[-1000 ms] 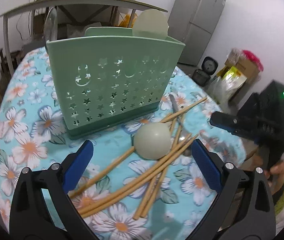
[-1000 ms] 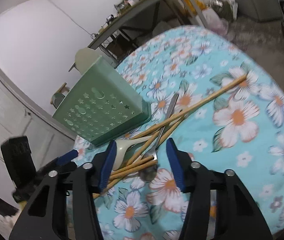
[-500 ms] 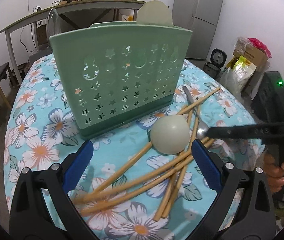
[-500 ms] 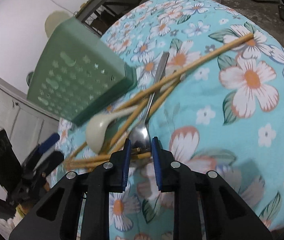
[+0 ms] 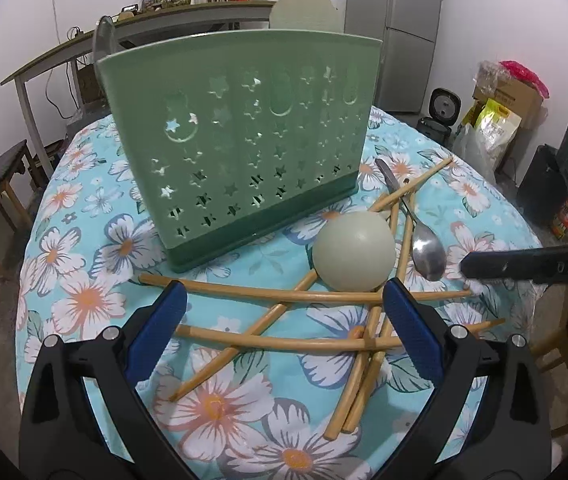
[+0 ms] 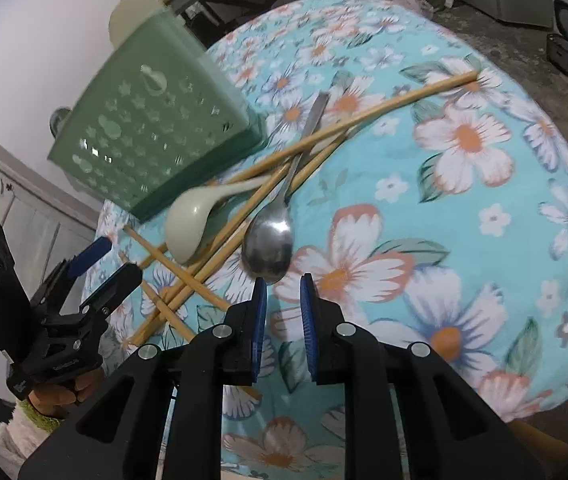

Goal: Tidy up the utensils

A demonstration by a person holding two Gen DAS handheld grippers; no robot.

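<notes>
Right gripper (image 6: pixel 282 286) jaws narrow, just been closing, small gap between the blue pads (image 6: pixel 259 304), nothing gripped. Metal spoon (image 6: pixel 268 245) bowl sits just ahead of the tips, its near rim right at the gap or slightly into it; can't tell if a pad touches it. Spoon handle runs up and away toward the green utensil caddy (image 6: pixel 151 128), crossing over the chopsticks (image 6: pixel 324 132).

Left of the metal spoon: white ceramic soup spoon (image 6: pixel 191 220), bowl toward the camera, handle under the long chopstick. More chopsticks crisscross in a loose pile to the lower left of both spoons. All of it lies on the floral turquoise tablecloth (image 6: pixel 464 208).

Left gripper (image 5: pixel 284 300) jaws wide, nothing between the pads, hovering above the chopstick pile (image 5: pixel 284 300); several sticks pass across the gap underneath. White soup spoon (image 5: pixel 354 254) is just ahead, toward the right finger, bowl back facing the camera. Metal spoon (image 5: pixel 428 256) is right of it, with the right gripper's black finger (image 5: pixel 524 268) coming in from the right edge, its tip just beside the spoon bowl. Caddy (image 5: pixel 243 140) stands upright behind the pile, with a pale round item and a clear handle sticking out of its top. Person's hand (image 6: pixel 59 394) holds the left gripper.
</notes>
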